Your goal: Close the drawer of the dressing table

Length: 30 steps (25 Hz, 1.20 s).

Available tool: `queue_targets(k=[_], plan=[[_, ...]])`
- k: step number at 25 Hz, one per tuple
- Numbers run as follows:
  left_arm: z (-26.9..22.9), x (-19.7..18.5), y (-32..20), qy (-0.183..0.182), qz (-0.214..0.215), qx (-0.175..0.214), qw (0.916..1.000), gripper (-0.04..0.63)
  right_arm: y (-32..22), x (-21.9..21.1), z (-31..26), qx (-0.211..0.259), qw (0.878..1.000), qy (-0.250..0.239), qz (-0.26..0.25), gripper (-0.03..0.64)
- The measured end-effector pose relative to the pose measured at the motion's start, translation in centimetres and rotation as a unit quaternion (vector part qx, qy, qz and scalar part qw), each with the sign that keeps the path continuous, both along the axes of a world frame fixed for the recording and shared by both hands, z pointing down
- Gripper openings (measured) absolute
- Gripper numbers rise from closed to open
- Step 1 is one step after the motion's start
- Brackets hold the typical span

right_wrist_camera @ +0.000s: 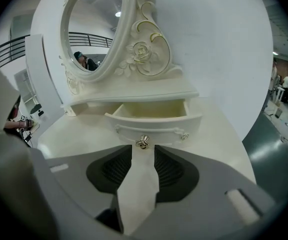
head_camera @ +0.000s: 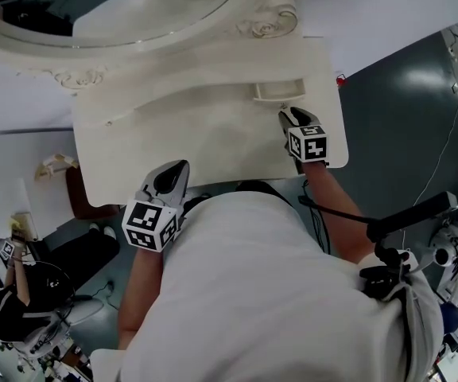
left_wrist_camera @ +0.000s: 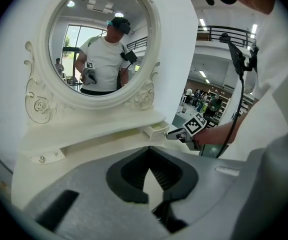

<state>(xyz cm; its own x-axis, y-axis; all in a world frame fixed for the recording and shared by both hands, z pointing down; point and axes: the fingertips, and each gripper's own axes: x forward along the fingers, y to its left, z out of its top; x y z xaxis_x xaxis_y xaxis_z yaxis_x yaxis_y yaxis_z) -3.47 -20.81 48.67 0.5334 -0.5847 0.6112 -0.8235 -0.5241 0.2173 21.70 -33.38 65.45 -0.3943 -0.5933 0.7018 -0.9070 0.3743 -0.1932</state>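
Right at the far right of the dressing table (head_camera: 205, 146), the drawer (right_wrist_camera: 154, 120) stands pulled out from under the raised shelf (right_wrist_camera: 134, 95) that carries the oval mirror (left_wrist_camera: 101, 44), its curved front jutting over the cream tabletop. In the right gripper view its inside shows only bare cream walls and floor. The drawer's right end comes near the tabletop's right edge, beyond which the dark floor (head_camera: 396, 110) drops away. A strip of tabletop runs in front of the drawer front, and the right gripper (right_wrist_camera: 143, 151) sits over that strip. Its jaws stand well apart with nothing pressed between them, and the small metal knob (right_wrist_camera: 142, 142) on the drawer front lies just ahead of the tips, in line with the gap. The left gripper (head_camera: 177, 172) hangs over the wavy near edge of the tabletop, well apart from the drawer, pointing down towards the surface. Its fingertips meet at the far end and hold nothing. Between the two grippers the tabletop spreads broad and flat up to the shelf's lower edge. A white wall (head_camera: 388, 14) backs the mirror, whose carved rose scrolls flank the frame.
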Motion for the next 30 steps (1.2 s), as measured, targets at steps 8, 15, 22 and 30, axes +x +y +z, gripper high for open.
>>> queue_targets(k=[8, 15, 22, 30], plan=[[-0.3, -0.3, 0.4, -0.002, -0.010, 0.000, 0.9999, 0.003, -0.4, -1.3, -0.3, -0.002, 1.000, -0.018, 0.002, 0.144], [-0.2, -0.5, 0.4, -0.006, -0.015, -0.003, 0.9999, 0.003, -0.7, -1.8, 0.0, -0.007, 1.000, -0.022, 0.001, 0.115], [-0.3, -0.3, 0.0, -0.010, -0.015, -0.002, 0.9998, 0.003, -1.0, -1.6, 0.2, -0.010, 1.000, -0.025, 0.002, 0.098], [-0.3, -1.4, 0.8, -0.014, -0.024, 0.001, 0.9996, 0.003, -1.6, -1.9, 0.2, -0.007, 1.000, -0.022, 0.002, 0.098]])
